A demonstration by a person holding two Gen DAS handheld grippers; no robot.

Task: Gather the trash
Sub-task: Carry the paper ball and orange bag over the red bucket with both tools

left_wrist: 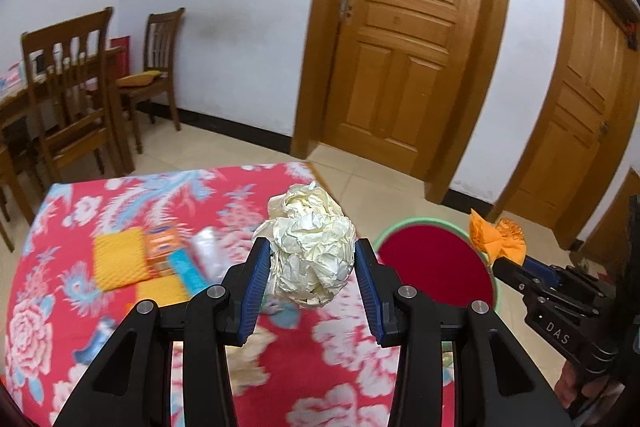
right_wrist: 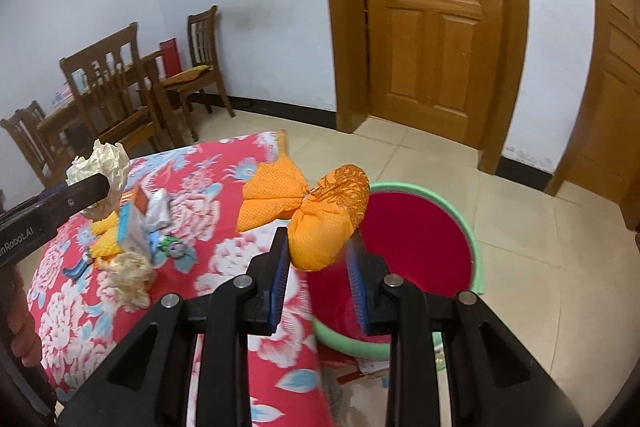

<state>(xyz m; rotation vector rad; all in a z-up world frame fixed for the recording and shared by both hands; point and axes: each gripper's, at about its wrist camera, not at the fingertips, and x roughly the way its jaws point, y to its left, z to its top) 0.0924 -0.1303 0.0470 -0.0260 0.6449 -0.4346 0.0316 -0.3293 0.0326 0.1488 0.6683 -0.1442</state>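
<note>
Gripping a crumpled orange wrapper [right_wrist: 320, 223], the right gripper [right_wrist: 318, 267] hangs nearer the red green-rimmed bin [right_wrist: 420, 239], seemingly above its rim; the left gripper [left_wrist: 311, 267] clamps a cream paper ball [left_wrist: 310, 251].

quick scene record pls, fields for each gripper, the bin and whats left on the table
left gripper: shut on cream paper ball, above the table
right gripper: shut on orange wrapper, near the bin's rim
bin: green rim, red inside, on the floor beside the table
table: floral red cloth
left on table: crumpled paper wad, small box, other scraps
</note>
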